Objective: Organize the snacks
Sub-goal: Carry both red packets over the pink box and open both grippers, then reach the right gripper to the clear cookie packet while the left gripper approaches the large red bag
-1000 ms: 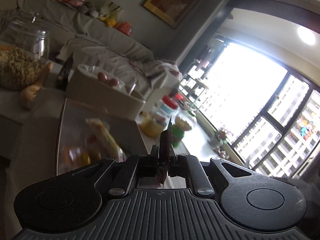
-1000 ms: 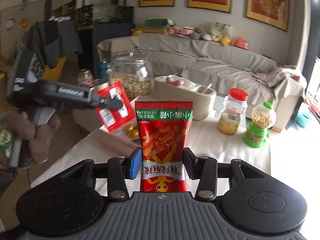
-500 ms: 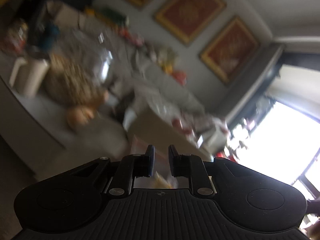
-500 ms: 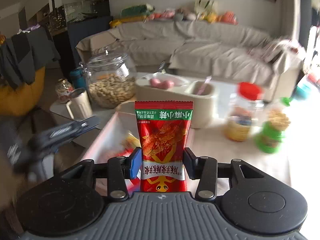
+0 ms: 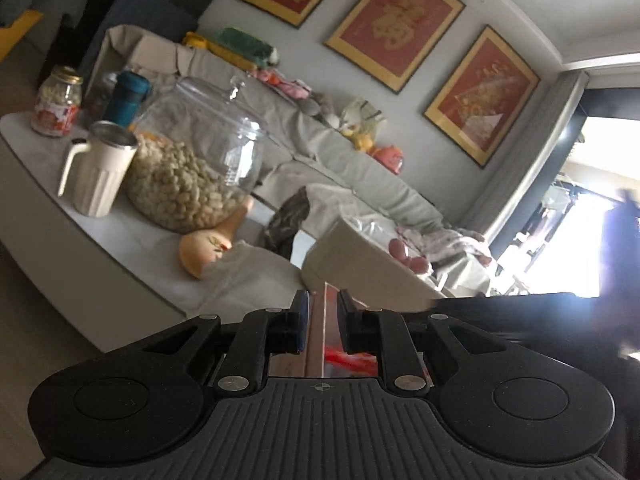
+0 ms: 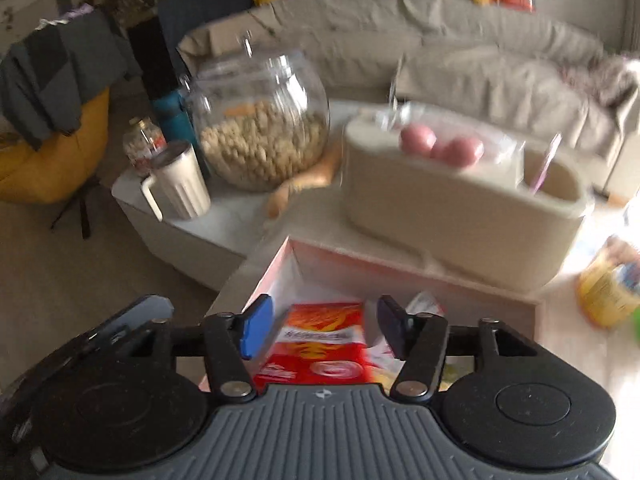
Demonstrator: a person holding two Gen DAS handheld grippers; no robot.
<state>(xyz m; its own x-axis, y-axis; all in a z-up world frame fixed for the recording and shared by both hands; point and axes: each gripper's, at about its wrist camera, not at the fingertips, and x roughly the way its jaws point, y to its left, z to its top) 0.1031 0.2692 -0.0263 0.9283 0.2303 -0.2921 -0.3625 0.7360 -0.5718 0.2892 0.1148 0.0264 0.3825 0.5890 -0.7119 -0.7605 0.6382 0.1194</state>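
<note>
1. While the left gripper (image 5: 322, 322) stands with jaws narrow and nothing pinched, the pink box (image 5: 317, 334) edge runs between them, just ahead
2. Right gripper (image 6: 320, 330): jaws opening, pads clear of the red snack packet (image 6: 320, 346), which lies below in the box, long axis pointing away; its print is blurred, unreadable

Home living room. Long beige sofa (image 5: 320, 148) against wall, soft toys (image 5: 360, 120) along its back. Three framed red-and-gold pictures (image 5: 394, 26) hung above. Low white worktop (image 5: 52, 184) carrying glass jar of nuts (image 5: 192, 168), ribbed cream mug (image 5: 96, 172), small jar (image 5: 56, 102). Yellow beanbag (image 6: 52, 156) on floor, bright window (image 5: 580, 232) at side.
</note>
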